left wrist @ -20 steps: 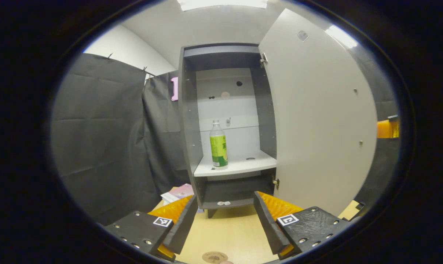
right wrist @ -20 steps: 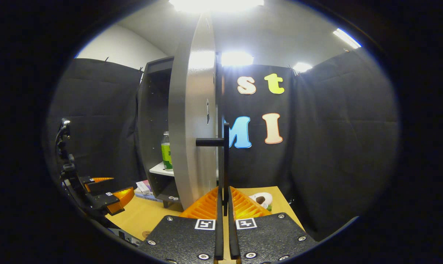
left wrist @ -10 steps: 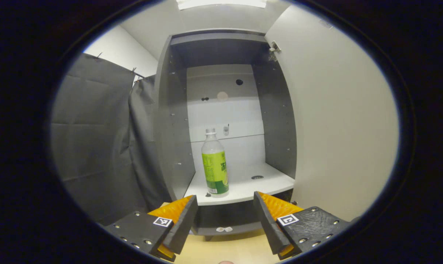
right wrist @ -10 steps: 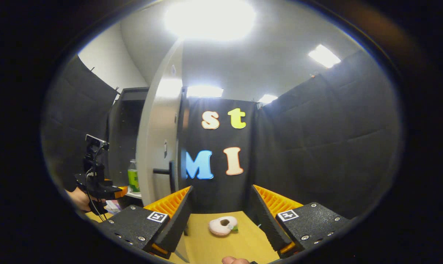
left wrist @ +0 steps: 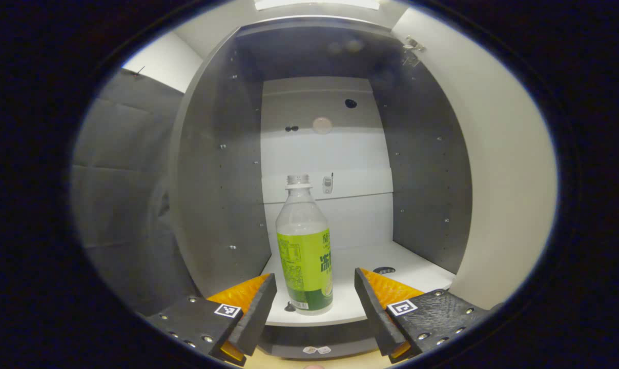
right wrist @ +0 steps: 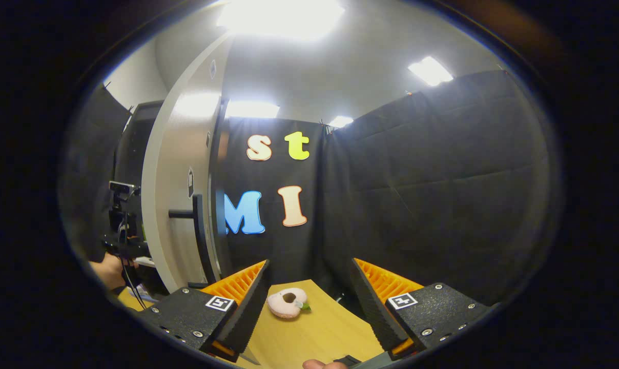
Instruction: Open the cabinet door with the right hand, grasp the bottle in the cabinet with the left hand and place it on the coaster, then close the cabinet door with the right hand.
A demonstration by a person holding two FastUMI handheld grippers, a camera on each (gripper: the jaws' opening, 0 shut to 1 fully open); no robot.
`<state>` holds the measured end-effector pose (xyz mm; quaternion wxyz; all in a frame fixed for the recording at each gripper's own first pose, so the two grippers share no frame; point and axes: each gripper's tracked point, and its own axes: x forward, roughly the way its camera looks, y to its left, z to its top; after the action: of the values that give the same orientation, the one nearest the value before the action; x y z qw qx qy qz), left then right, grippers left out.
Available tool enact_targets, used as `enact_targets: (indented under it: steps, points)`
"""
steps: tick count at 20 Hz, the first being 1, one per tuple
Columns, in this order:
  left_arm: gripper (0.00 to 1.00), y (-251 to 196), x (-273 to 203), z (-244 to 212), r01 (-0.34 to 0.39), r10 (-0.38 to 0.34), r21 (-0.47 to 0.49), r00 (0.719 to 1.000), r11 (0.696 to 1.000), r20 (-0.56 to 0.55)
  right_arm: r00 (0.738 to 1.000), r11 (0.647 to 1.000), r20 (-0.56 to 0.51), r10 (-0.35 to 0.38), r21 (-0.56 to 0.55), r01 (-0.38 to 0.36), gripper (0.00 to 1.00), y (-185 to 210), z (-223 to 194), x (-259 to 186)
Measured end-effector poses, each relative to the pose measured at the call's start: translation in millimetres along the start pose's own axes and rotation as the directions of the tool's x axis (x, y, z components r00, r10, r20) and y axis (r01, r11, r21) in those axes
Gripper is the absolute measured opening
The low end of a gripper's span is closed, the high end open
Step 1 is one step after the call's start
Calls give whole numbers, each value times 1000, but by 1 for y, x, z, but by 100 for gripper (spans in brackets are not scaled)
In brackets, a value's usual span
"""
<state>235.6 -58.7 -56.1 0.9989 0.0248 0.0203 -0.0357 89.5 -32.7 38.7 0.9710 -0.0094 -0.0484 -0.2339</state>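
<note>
Two grippers in play here, and both have their jaws spread wide with nothing between the fingers; in the left gripper view the left gripper sits right at the front edge of the cabinet, pointed straight in; the bottle stands upright on the white shelf, towards the left side of it, and from this angle it lines up in the gap between the two fingers, a bit closer to the left one, but neither finger is touching it; clear plastic, green label, no cap that I can make out; there's a small dark round spot on the shelf to the bottle's right, can't tell what it is; the cabinet door is swung open and runs along the right side of that view.

In the right gripper view the right gripper hangs over the wooden table, well clear of the door, which you see nearly edge-on at left with its dark handle sticking out; so it has hold of nothing; a small pinkish doughnut-shaped toy lies on the table between the fingers, farther off; at far left a hand holds the other gripper up by the cabinet opening.
</note>
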Motion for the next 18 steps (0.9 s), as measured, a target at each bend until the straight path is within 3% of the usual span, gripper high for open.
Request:
enact_targets:
  steps: [6,7,12,14,15,16,17,18]
  points:
    - [87,13,45,-1,-8,8,11,1000,1000,14,1000,999,-15,-7,-50,6,93,8,-6,1]
    - [94,13,50,0,-12,11,26,1000,1000,23,1000,999,-24,-9,-44,8,93,9,-7,5]
    - [69,13,55,-1,11,-12,12,999,1000,32,999,999,-47,-24,-30,23,93,4,-14,10]
    - [69,12,52,2,11,-10,-8,999,1000,37,999,1000,-47,-10,-30,9,93,3,-17,10]
    - [77,12,50,5,10,-9,-21,999,1000,45,999,999,-43,-3,-34,1,93,3,-16,9]
    - [77,13,47,8,1,0,-23,999,1000,50,999,999,-38,7,-35,-9,93,4,-17,9]
    - [69,14,44,13,-4,5,-22,998,1000,55,999,999,-35,24,-30,-25,93,5,-19,9]
    - [76,14,41,19,-5,7,-18,998,1000,64,998,999,-39,46,-22,-46,93,7,-22,11]
